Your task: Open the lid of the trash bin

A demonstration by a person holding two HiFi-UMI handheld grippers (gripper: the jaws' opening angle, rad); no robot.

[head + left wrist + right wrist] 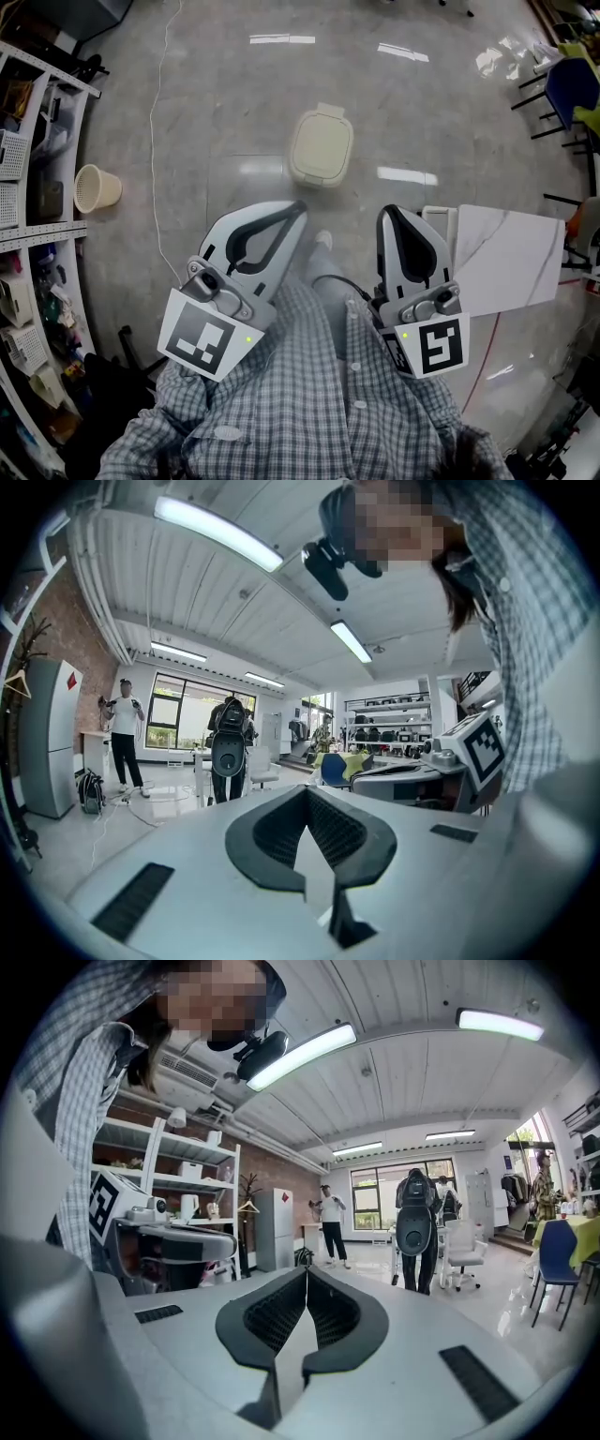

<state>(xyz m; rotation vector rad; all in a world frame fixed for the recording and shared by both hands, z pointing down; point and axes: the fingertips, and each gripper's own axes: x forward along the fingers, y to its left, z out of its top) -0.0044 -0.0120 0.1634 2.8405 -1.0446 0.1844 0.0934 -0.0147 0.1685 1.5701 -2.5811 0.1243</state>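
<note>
A cream trash bin (321, 146) with its lid down stands on the grey floor straight ahead of me, seen only in the head view. My left gripper (298, 205) is held close to my body, its tips below and a little left of the bin, jaws shut with nothing between them. My right gripper (387, 212) is beside it, below and right of the bin, also shut and empty. Both gripper views point level across the room: the left gripper (307, 793) and right gripper (306, 1272) show closed tips, and the bin is out of their sight.
A woven waste basket (96, 188) stands at the left by storage shelves (28, 234). A white marble-top table (511, 258) is at my right, chairs (567, 89) at far right. A white cable (157, 131) runs across the floor. People (332, 1223) stand far across the room.
</note>
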